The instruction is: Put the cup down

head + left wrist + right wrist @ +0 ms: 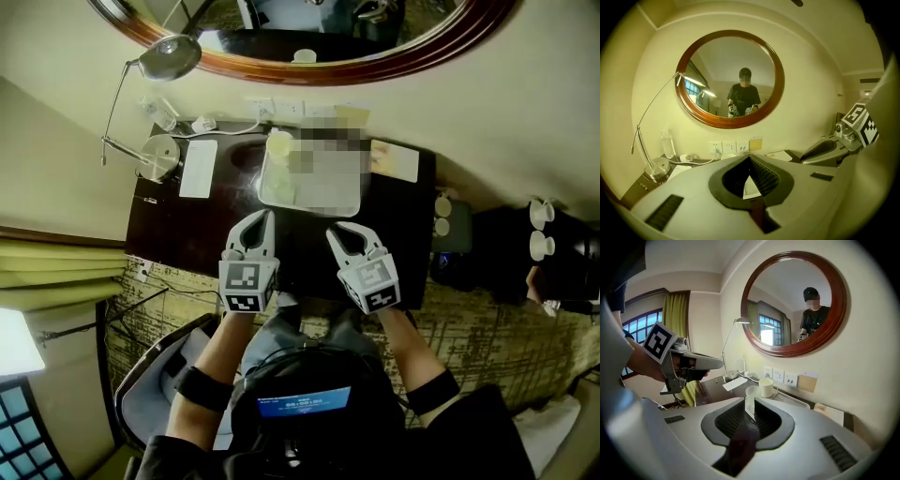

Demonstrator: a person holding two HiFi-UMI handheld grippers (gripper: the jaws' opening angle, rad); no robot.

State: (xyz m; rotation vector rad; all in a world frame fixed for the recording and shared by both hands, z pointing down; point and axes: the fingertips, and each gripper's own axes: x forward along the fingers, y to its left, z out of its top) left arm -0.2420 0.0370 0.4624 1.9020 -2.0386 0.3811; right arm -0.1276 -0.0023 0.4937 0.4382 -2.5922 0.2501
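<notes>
Dark wooden desk (187,220) under round wood-framed mirror (730,61). Cream ceramic cup (765,386) already stands on white tray (263,192) at the back, and neither gripper holds it. Left gripper (749,159) fully closed and empty. Right gripper (746,404) a crack apart, also empty. Risk: reaching in this narrow, the jaws would likely shove the cup or tip the clear tumbler (751,394) just beside it.
</notes>
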